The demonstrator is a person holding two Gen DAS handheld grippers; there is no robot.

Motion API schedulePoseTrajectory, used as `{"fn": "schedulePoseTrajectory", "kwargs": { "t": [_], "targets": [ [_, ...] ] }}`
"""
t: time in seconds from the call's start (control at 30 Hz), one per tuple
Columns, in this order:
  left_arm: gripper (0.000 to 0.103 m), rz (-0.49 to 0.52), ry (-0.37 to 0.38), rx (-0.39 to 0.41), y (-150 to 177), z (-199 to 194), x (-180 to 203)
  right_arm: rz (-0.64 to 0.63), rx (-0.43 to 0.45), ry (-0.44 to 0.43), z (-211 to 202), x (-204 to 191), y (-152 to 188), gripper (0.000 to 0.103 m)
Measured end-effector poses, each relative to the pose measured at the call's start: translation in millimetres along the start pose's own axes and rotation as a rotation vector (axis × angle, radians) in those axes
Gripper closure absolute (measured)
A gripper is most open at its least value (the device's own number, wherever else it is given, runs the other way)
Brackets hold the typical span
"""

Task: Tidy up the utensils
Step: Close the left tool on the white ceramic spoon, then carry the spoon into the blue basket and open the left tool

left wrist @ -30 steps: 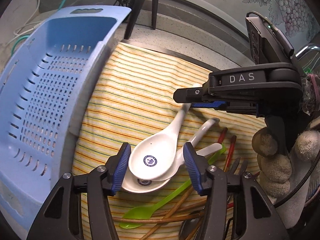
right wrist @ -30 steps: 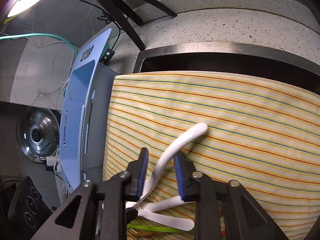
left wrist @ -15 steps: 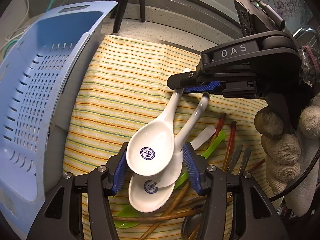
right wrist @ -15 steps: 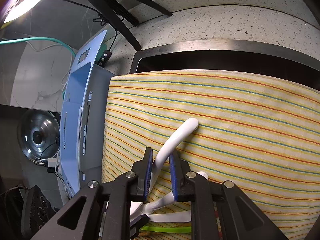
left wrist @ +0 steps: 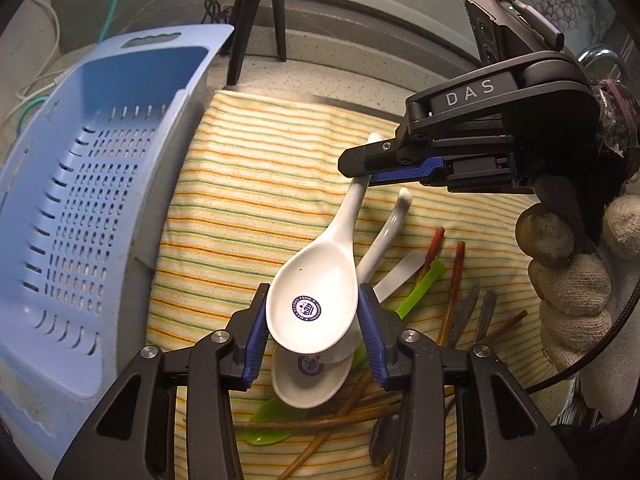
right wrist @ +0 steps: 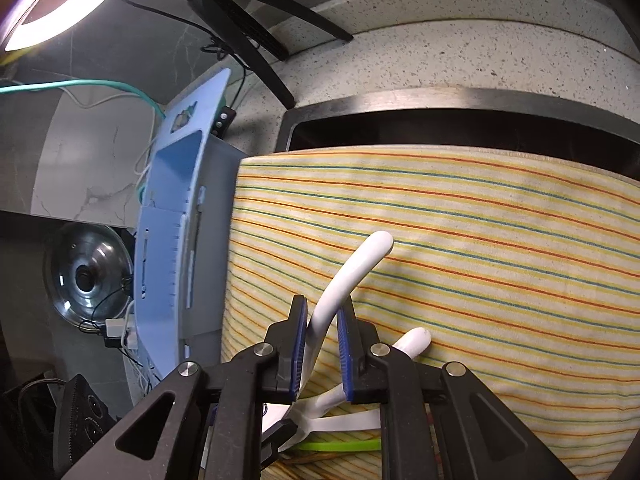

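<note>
Blue basket sits empty (nothing sorted yet); left tongs are closing around a white spoon's bowl; right tongs pinch its handle; chopsticks and other spoons remain piled.

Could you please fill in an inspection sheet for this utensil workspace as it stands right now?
Surface: striped cloth over a speckled counter.
Job's things: top white spoon stacked on a second white spoon; green spoon, chopsticks, blue basket.
Clutter: nothing seen.
Grippers: left gripper closing around the top spoon's bowl; right gripper shut on its handle.
Cables: teal cable.
Surroundings: ring light, pot lid.
</note>
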State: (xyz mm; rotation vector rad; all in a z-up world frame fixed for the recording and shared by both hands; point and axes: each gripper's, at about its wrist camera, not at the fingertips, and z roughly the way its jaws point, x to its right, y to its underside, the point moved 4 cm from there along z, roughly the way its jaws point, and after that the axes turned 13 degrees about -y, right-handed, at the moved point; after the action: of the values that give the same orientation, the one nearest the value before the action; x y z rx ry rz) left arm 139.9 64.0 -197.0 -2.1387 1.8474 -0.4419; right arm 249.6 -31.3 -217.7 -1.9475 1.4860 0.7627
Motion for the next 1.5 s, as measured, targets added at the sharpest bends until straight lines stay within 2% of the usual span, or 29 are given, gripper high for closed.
{"fn": "schedulePoseTrajectory", "kwargs": {
  "t": [0.33,0.6,1.0,1.4,1.5],
  "targets": [
    [0.063,-0.052,0.005,0.086,1.3,-50.9,-40.2,-0.099,0.04,-0.054,-11.3,-62.6,1.9,0.091],
    [0.063,-0.111,-0.031,0.124,10.6,-75.0,-85.3,-0.177,0.019,-0.073,22.6,-118.1,4.9,0.091],
    [0.063,-0.171,-0.098,0.1,14.2,-56.2,-165.2,-0.229,-0.025,-0.062,96.6,-177.5,0.1,0.091],
    [0.063,-0.177,-0.103,0.082,13.7,-44.5,-188.1,-0.222,-0.043,-0.037,130.9,-185.2,-7.6,0.091],
    [0.063,-0.179,-0.12,0.08,13.5,-43.6,-190.7,-0.241,-0.046,-0.032,133.3,-186.8,-8.2,0.088]
  ]
}}
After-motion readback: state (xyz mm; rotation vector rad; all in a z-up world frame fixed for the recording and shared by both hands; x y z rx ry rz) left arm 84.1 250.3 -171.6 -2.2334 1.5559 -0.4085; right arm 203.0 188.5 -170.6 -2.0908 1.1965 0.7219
